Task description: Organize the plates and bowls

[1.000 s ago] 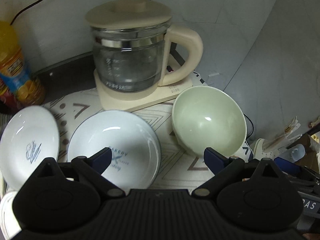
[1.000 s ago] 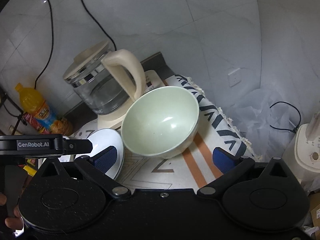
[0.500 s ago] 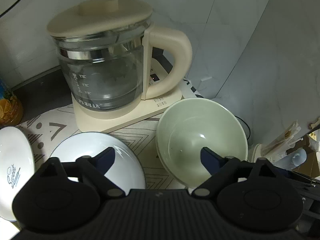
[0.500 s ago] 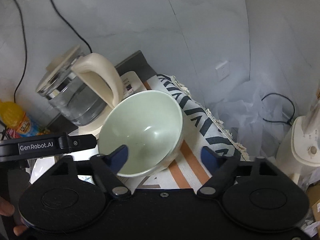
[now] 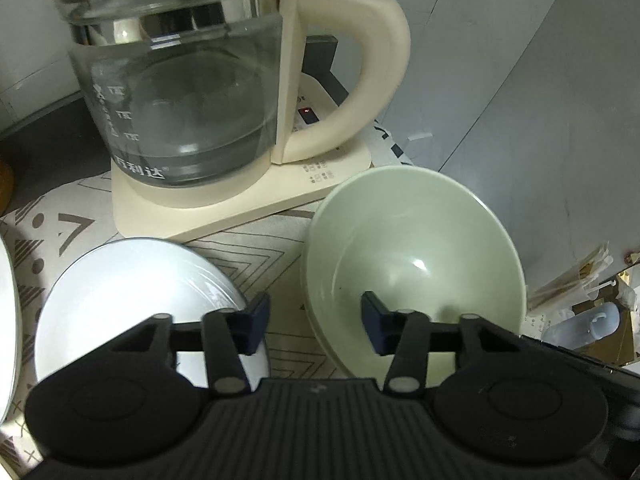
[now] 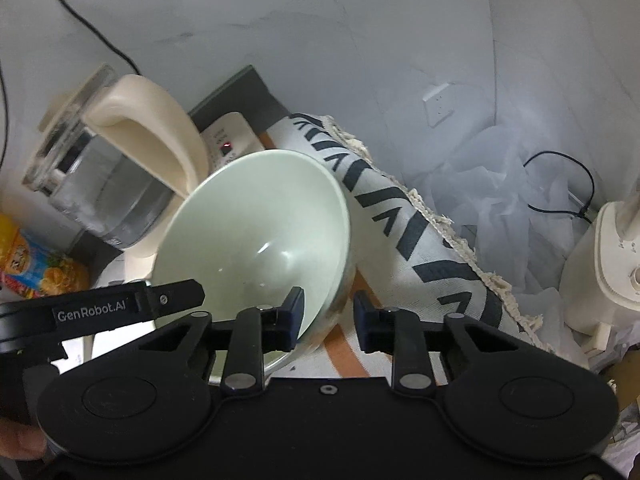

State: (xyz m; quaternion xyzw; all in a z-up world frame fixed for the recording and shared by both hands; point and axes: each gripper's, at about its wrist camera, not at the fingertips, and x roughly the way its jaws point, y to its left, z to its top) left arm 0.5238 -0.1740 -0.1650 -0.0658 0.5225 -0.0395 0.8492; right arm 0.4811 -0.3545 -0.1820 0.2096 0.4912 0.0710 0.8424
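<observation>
A pale green bowl (image 5: 416,264) (image 6: 256,232) sits on the patterned cloth just in front of the kettle. My left gripper (image 5: 316,328) straddles the bowl's left rim, one finger inside and one outside. Its jaws are closing, with a gap still showing on both sides of the rim. My right gripper (image 6: 328,318) straddles the opposite rim the same way and is also closing, with its pads close to the wall but not pressing on it. A white plate (image 5: 132,300) lies left of the bowl. Another white dish (image 5: 8,320) shows at the far left edge.
A glass kettle (image 5: 192,92) on its cream base stands right behind the bowl. A juice bottle (image 6: 36,264) is to its left. The cloth (image 6: 420,232) hangs over the table's right edge, where a white appliance (image 6: 600,272), plastic sheeting and a cable lie.
Both grippers have come down and forward onto the green bowl. Their jaws have narrowed from wide apart to a small gap around opposite rims.
</observation>
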